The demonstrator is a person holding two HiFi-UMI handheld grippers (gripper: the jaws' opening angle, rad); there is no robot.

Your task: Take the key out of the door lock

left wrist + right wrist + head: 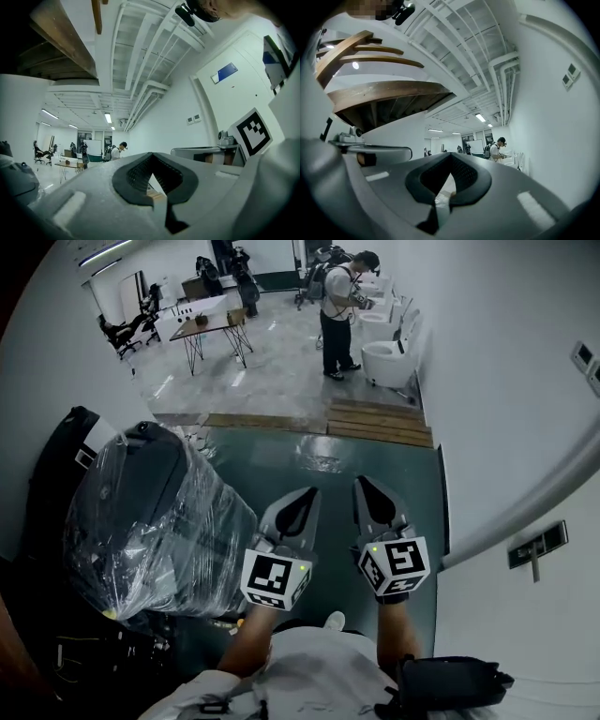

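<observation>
While I hold both claws out level ahead of me, side by side over the dark green floor [319, 460], each one is pressed together with nothing between its jaws. The left gripper [302, 495] shows its pads meeting in its own view [152, 161], with only the far room past them. The right gripper [450, 159] reads the same, and in the head view it sits just beside the left one [367, 486], the two marker cubes near each other.

I cannot make out the key in any view. A small dark plate [539, 542] sits on the white wall [506, 381] to my right, below a grey rail [525, 512], and a thin piece hangs from it. It is too small to tell whether that is the key. Both grippers are well apart from it.

At my left stands a dark bundle [159, 521] wrapped in clear plastic. Wooden boards [380, 420] lie across the floor ahead. Beyond them a person [339, 310] stands by white toilets [386, 360], with a table [211, 326] further left.
</observation>
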